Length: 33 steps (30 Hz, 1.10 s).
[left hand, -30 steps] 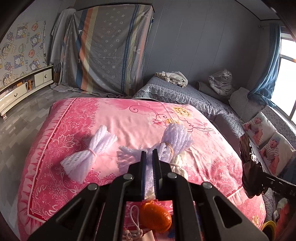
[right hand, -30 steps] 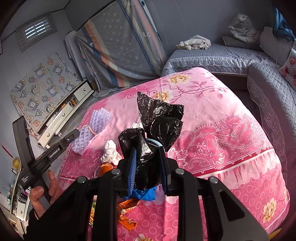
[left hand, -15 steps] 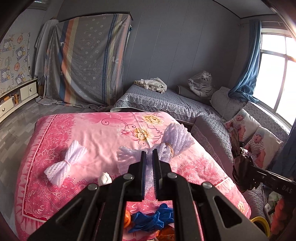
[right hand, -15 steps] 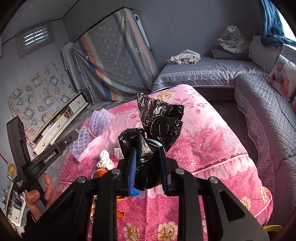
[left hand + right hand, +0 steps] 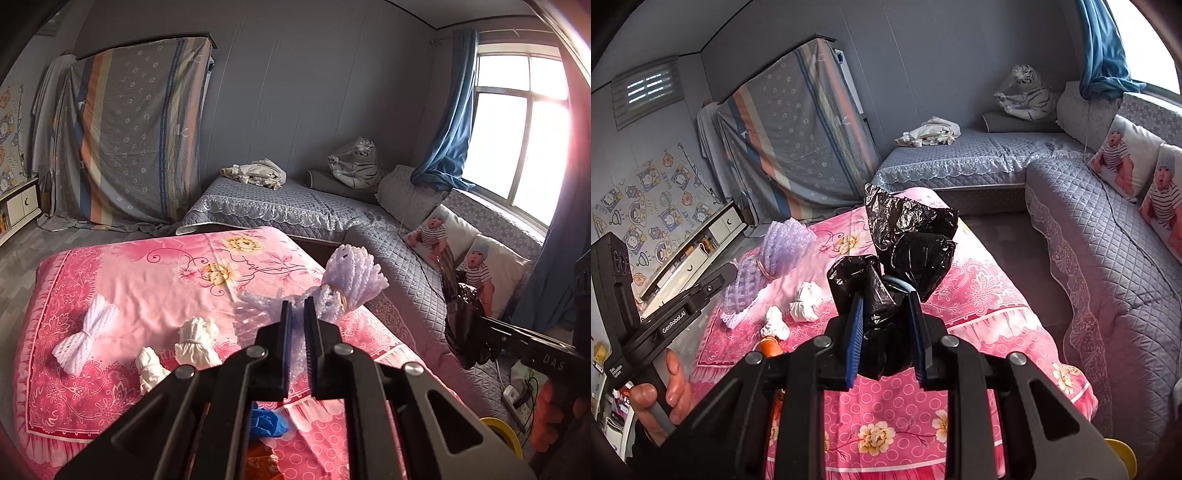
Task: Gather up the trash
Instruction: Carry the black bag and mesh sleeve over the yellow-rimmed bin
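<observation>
My left gripper (image 5: 298,306) is shut on a purple foam net (image 5: 354,277), which hangs lifted over the pink quilt (image 5: 147,273). From the right wrist view the same net (image 5: 783,243) sticks out of the left gripper (image 5: 733,273), held by a hand. My right gripper (image 5: 884,295) is shut on a crumpled black trash bag (image 5: 908,236); the bag (image 5: 463,325) also shows at the right edge of the left view. On the quilt lie a white foam net (image 5: 86,334), two white paper wads (image 5: 195,341), a blue glove (image 5: 267,424) and an orange scrap (image 5: 768,347).
A grey quilted sofa (image 5: 1108,236) with baby-print pillows (image 5: 484,273) runs along the right and back. A yellow rim (image 5: 506,432) and a power strip (image 5: 517,398) sit on the floor between quilt and sofa. A low white cabinet (image 5: 701,243) lines the left wall.
Both grippers have pulled back and risen, and both views have swung to the right. The purple net and the black bag stayed in their jaws. More of the quilt's front edge shows.
</observation>
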Each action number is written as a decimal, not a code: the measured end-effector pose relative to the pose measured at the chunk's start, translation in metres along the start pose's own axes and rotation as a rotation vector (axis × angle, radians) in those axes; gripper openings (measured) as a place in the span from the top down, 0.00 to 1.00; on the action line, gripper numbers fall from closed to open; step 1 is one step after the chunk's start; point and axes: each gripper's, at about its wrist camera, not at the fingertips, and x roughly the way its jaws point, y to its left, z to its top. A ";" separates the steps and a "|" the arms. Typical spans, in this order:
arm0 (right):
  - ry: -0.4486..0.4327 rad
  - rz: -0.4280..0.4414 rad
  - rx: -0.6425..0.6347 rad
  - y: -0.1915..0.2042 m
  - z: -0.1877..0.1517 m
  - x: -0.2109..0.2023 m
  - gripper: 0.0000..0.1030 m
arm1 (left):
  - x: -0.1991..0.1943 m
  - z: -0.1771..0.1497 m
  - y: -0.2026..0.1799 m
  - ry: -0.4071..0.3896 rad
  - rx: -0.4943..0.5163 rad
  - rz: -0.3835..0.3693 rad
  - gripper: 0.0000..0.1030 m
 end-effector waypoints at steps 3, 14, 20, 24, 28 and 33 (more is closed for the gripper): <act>-0.017 -0.023 0.014 -0.011 0.000 -0.014 0.79 | 0.000 -0.002 -0.020 0.005 0.024 -0.037 0.94; -0.075 -0.119 0.066 -0.062 -0.019 -0.071 0.79 | 0.003 -0.018 -0.096 0.036 0.128 -0.174 0.94; -0.098 -0.160 0.104 -0.090 -0.031 -0.098 0.79 | 0.003 -0.028 -0.132 0.056 0.176 -0.234 0.94; -0.112 -0.194 0.122 -0.104 -0.041 -0.116 0.79 | 0.002 -0.035 -0.153 0.066 0.206 -0.275 0.94; -0.123 -0.227 0.146 -0.119 -0.053 -0.134 0.79 | -0.001 -0.045 -0.173 0.077 0.241 -0.314 0.94; -0.136 -0.264 0.181 -0.134 -0.069 -0.154 0.79 | -0.006 -0.059 -0.196 0.099 0.280 -0.373 0.94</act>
